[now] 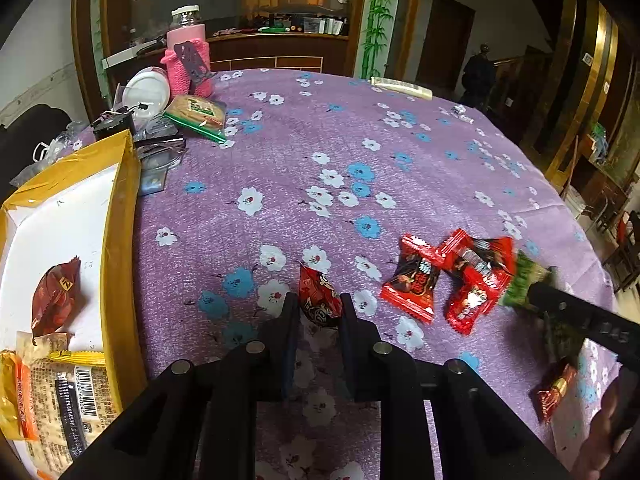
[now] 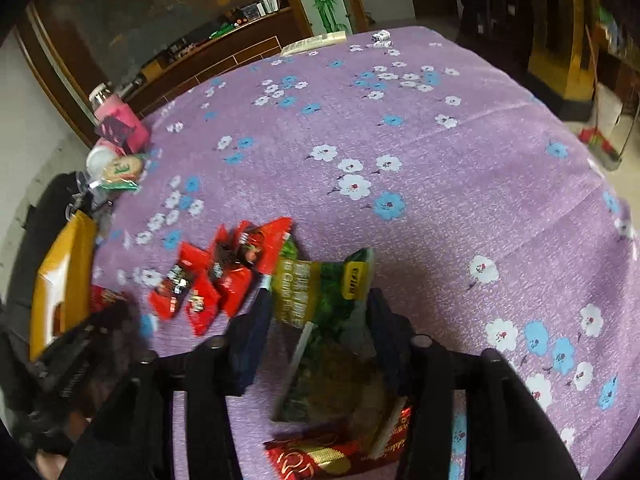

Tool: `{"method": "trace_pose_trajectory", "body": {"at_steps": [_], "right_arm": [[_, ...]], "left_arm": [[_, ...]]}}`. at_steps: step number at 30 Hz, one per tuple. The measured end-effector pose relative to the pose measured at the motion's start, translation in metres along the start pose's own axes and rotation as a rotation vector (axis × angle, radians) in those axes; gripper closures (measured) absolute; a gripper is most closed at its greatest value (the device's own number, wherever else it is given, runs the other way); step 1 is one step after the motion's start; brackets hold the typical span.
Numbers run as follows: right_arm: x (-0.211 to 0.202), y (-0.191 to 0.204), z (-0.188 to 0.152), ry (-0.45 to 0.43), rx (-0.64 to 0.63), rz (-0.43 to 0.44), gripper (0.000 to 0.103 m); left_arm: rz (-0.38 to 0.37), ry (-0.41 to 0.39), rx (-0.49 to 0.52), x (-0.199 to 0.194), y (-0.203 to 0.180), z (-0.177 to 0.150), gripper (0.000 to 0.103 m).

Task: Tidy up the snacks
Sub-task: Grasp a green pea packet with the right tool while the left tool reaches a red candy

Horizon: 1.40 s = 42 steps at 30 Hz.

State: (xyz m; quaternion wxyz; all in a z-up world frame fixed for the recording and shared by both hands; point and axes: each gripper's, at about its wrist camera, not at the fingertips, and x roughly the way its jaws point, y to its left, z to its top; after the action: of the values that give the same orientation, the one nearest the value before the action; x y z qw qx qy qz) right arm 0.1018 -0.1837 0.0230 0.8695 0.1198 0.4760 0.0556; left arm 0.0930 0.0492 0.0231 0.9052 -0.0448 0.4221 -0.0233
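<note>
yellow box (image 1: 120,216), snack packets (image 1: 56,300) inside

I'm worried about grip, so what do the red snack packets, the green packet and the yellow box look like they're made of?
Red snack packets: glossy plastic film, with shiny creases and crimped, zigzag ends.
Green packet between the right gripper's fingers: also printed film, crinkled and likely slippery.
Yellow box: looks like cardboard, with stiff flat walls, a white inside and a fairly glossy skin, possibly tape.
</note>
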Motion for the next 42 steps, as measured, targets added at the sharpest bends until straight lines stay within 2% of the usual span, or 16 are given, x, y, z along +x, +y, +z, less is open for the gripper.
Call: {"method": "trace_pose_trajectory", "body": {"at_steps": [4,8,18,23,25,27,30,32,36,39,40,42], "right_arm": [[-0.005,-0.005,0.002,-0.021,0.028,0.034,0.096],[-0.013,-0.003,0.003,-0.053,0.035,0.072,0.102],[-0.036,0.002,0.006,-0.149,0.050,0.196,0.102],[-0.049,0.010,0.006,-0.171,0.029,0.378,0.102],[-0.051,0.013,0.006,-0.158,0.009,0.456,0.102],[-0.050,0.016,0.006,-0.150,0.007,0.482,0.101],[-0.038,0.028,0.004,-0.042,-0.056,0.556,0.099],[-0.033,0.039,0.001,-0.007,-0.107,0.508,0.098],[-0.039,0.045,0.000,-0.088,-0.137,0.342,0.096],[-0.033,0.041,0.000,-0.075,-0.109,0.341,0.075],[-0.030,0.040,-0.001,-0.068,-0.103,0.333,0.063],[-0.026,0.042,-0.002,-0.062,-0.107,0.311,0.061]], "left_arm": [[-0.035,-0.038,-0.004,-0.009,0.001,0.002,0.085],[-0.042,-0.048,-0.004,-0.012,-0.001,0.002,0.085],[-0.036,-0.067,0.003,-0.017,-0.002,0.001,0.085],[-0.036,-0.068,-0.002,-0.018,-0.001,0.002,0.085],[-0.036,-0.067,-0.006,-0.018,0.000,0.002,0.085],[-0.034,-0.065,-0.006,-0.017,0.000,0.002,0.085],[-0.034,-0.066,-0.009,-0.018,0.001,0.003,0.085],[-0.033,-0.070,-0.013,-0.019,0.002,0.003,0.085],[-0.033,-0.064,-0.023,-0.017,0.005,0.004,0.085],[-0.037,-0.066,-0.024,-0.018,0.005,0.004,0.085],[-0.036,-0.068,-0.023,-0.019,0.004,0.004,0.085],[-0.038,-0.069,-0.025,-0.020,0.005,0.004,0.085]]}}
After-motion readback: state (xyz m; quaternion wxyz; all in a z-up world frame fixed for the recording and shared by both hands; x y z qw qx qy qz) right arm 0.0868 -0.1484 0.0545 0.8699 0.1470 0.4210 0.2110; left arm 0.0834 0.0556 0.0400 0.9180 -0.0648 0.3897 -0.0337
